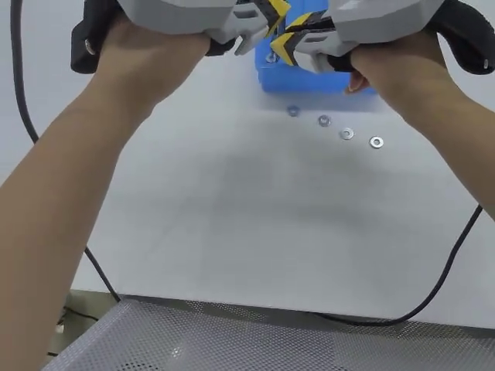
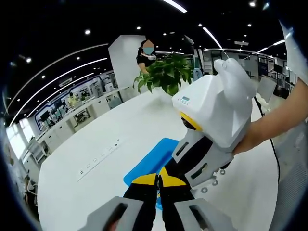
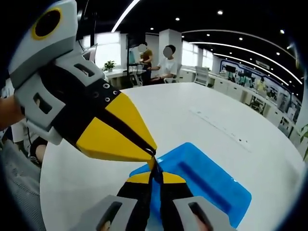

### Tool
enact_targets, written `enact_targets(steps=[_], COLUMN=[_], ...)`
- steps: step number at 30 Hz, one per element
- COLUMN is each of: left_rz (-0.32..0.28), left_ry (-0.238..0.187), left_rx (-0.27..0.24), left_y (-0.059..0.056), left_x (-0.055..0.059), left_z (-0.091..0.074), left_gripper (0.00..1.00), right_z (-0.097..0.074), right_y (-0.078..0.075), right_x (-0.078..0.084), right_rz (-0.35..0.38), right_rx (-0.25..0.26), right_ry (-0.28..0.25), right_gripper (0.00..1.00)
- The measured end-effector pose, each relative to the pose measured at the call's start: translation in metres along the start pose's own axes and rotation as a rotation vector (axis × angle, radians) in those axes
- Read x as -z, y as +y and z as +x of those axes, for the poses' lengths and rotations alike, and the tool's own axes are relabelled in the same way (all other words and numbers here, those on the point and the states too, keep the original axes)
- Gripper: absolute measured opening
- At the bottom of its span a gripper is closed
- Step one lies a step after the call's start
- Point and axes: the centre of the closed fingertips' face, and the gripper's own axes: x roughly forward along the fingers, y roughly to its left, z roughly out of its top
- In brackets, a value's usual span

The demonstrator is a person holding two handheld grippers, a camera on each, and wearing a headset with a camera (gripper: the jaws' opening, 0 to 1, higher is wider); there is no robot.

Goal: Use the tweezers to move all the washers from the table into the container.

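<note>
Head view: left tool (image 1: 272,15) against right tool (image 1: 283,43).

A thin black cable (image 1: 103,274) trails down on my left and a second black cable (image 1: 445,270) loops round on my right, both running toward the grey perforated metal sheet (image 1: 232,340) nearest me. My left gripper view catches a bushy green leafy plant (image 2: 166,72) far off, a person in a dark top (image 2: 146,57) just behind it, beside a white square pillar (image 2: 125,57). In my right gripper view a person in a white top (image 3: 168,65) is next to a person in a brown top (image 3: 143,57), under a long white ceiling light strip (image 3: 126,13).
</note>
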Motion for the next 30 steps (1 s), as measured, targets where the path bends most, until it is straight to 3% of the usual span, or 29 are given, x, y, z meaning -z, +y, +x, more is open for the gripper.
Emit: enact_targets(steps=[10,16,18,24,30], left_rz=[0.019,0.021,0.032,0.070,0.058], left_ry=[-0.071,-0.098,-0.100,-0.084,-0.074], left_rx=[0.009,0.037,0.049,0.092,0.120], left_y=[-0.012,-0.023,-0.029,-0.046,-0.052], left_x=[-0.031,-0.044,-0.045,-0.042,-0.035], left_z=[-0.034,-0.051,-0.055,-0.063,-0.060], left_gripper=[0.00,0.00,0.00,0.00,0.00], right_z=[-0.037,-0.058,-0.062,-0.066,-0.064], right_y=[0.008,0.019,0.025,0.044,0.049], right_x=[-0.025,-0.034,-0.036,-0.029,-0.018], right_rz=[-0.044,-0.021,-0.022,-0.028,-0.002], right_rx=[0.017,0.015,0.001,-0.057,-0.068], right_ry=[-0.108,-0.147,-0.157,-0.135,-0.122], right_gripper=[0.05,0.09,0.12,0.07,0.07])
